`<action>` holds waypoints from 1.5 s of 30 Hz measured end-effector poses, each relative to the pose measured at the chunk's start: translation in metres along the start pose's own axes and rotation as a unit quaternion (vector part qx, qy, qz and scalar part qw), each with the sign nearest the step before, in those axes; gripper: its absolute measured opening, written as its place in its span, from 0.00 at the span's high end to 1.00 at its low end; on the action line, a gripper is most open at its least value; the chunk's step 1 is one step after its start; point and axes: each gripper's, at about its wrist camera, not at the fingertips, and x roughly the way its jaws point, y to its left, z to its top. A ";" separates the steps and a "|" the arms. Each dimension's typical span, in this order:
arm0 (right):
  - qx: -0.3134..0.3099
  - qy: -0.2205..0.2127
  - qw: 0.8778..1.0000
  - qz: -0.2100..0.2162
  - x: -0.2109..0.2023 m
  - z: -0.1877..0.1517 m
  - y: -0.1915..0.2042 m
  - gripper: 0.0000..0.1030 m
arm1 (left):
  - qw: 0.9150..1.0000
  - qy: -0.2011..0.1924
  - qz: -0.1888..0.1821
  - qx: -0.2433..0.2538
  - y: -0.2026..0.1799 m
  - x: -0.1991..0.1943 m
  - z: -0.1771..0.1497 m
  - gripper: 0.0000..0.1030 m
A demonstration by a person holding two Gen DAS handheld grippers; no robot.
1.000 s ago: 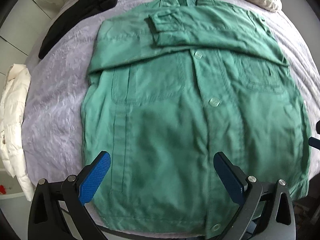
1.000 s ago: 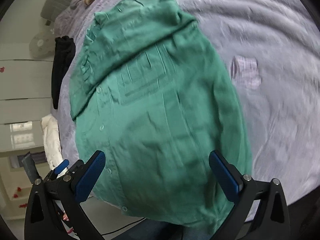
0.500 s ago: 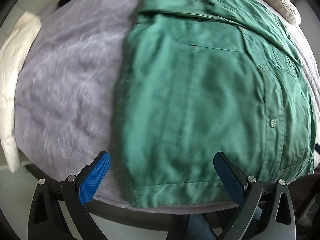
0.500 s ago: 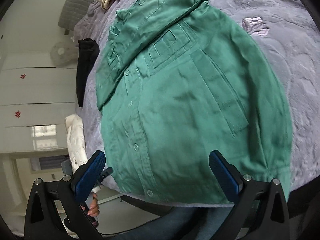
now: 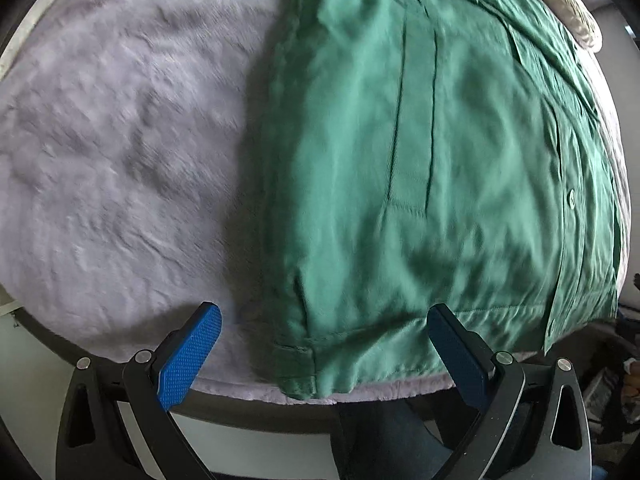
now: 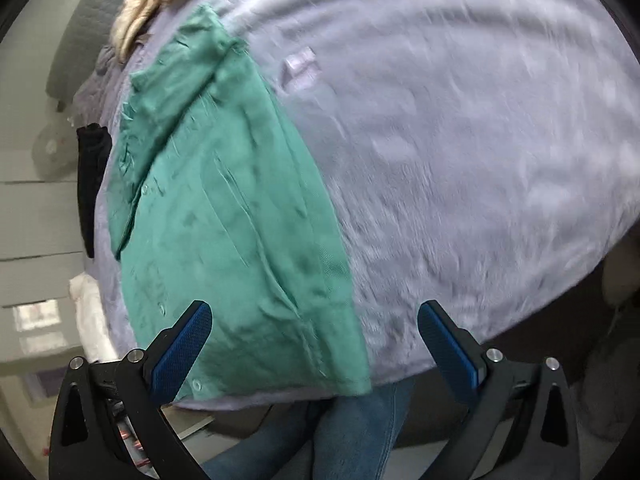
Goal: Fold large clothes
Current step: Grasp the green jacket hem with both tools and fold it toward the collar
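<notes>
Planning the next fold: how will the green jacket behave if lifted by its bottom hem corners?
The green jacket looks floppy: its hem drapes over the bed edge. Lifted, it would probably sag between the corners. The sleeve folded across its chest might slip loose.

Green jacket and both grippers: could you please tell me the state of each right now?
Green jacket: lying flat on the bedspread, buttoned, one sleeve folded across the chest, body not yet folded.
Left gripper: open, empty, at the jacket's hem corner.
Right gripper: open, empty, at the opposite hem corner.
</notes>
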 end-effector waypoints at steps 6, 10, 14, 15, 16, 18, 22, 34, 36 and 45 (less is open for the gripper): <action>0.007 0.041 0.997 0.072 0.033 -0.011 0.007 0.00 | 1.000 0.004 -0.010 0.018 -0.008 0.014 0.000 0.00; -0.029 0.026 0.988 0.150 0.030 -0.011 0.042 0.00 | 1.000 0.005 -0.014 0.018 -0.013 0.025 0.005 0.00; -0.038 0.029 0.989 0.143 0.032 -0.011 0.053 0.00 | 1.000 -0.004 -0.014 0.024 -0.023 0.025 0.009 0.01; -0.034 0.031 0.990 0.136 0.035 -0.011 0.052 0.00 | 0.999 -0.007 -0.016 0.027 -0.024 0.026 0.010 0.09; -0.022 0.033 0.991 0.126 0.038 -0.013 0.049 0.00 | 0.999 -0.008 -0.019 0.033 -0.027 0.024 0.010 0.17; 0.005 0.033 0.992 0.120 0.041 -0.014 0.042 0.06 | 0.998 -0.009 -0.022 0.052 -0.032 0.015 0.011 0.46; 0.056 0.044 0.993 0.099 0.048 -0.015 0.020 0.82 | 0.997 0.000 -0.068 0.048 -0.034 0.001 0.024 0.77; 0.004 0.038 0.946 0.321 0.001 0.067 0.103 0.91 | 0.969 -0.120 -0.205 -0.064 -0.043 -0.107 0.101 0.78; -0.010 0.044 0.942 0.332 0.002 0.095 0.125 0.91 | 0.963 -0.158 -0.205 -0.074 -0.045 -0.123 0.135 0.78; -0.055 0.005 0.954 0.296 0.030 0.247 0.220 0.91 | 0.957 -0.234 -0.145 -0.087 -0.049 -0.136 0.292 0.78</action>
